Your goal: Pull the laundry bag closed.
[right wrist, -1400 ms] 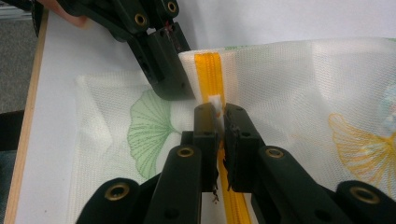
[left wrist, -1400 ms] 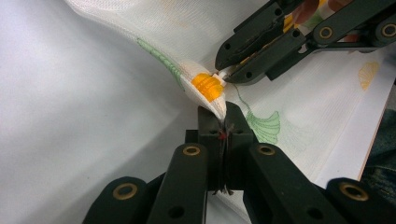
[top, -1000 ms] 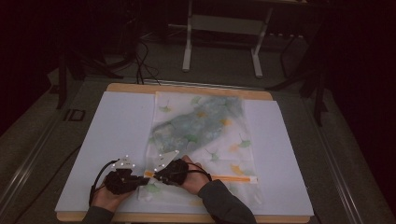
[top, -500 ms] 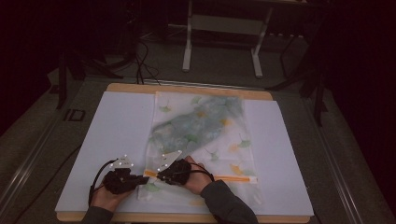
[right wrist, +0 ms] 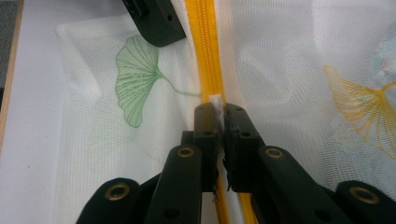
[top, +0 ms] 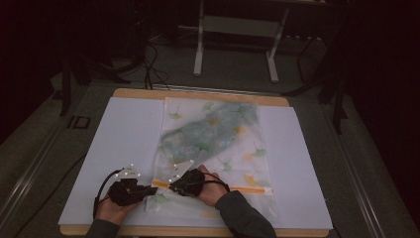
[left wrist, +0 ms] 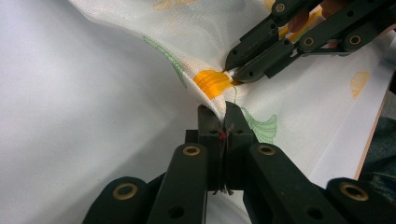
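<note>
White mesh laundry bag with ginkgo-leaf print [top: 213, 144] lies flat on the white table sheet [top: 119, 144]; left gripper [left wrist: 223, 122] pinches its fabric at the orange zipper's [top: 163, 184] end, right gripper [right wrist: 218, 112] clamps the white pull tab [right wrist: 216, 103], zipper running rightward.

high view dim and grainy, room behind almost black, only the white table [top: 124, 148] catching weak light. both gripper views bright, evenly lit, soft shadows under the mesh bag [left wrist: 299, 102]. near jaws slightly soft; weave and zipper [right wrist: 205, 51] sharp. no glare; mild blur toward corners.
</note>
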The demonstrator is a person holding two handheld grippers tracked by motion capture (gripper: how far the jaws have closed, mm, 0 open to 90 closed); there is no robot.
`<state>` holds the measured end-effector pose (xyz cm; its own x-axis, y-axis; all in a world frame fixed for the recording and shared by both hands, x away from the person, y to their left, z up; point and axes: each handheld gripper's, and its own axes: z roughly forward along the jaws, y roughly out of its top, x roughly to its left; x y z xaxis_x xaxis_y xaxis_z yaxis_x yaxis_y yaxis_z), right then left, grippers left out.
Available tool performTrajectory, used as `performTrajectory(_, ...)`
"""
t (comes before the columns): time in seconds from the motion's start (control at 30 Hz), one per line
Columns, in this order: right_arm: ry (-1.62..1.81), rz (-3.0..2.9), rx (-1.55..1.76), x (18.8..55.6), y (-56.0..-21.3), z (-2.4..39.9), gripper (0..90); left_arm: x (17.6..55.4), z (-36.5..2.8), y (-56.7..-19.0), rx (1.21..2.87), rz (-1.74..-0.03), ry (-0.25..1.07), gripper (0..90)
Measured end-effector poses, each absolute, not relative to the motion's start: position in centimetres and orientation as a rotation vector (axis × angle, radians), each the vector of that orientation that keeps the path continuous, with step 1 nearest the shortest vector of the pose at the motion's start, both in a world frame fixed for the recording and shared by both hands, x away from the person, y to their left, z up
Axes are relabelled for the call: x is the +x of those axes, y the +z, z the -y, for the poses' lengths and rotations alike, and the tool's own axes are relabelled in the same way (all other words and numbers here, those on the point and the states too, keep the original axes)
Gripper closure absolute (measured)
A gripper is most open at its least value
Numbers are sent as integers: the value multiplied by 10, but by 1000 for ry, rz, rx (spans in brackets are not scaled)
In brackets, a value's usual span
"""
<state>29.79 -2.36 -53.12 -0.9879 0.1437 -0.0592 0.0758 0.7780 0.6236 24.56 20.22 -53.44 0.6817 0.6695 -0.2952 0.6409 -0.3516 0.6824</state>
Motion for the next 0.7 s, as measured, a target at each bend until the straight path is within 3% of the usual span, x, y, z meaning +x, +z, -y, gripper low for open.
performTrajectory(0.7,956,-2876,177,298,-529,33,847,245,-205,-534,2060,-1006,43,886)
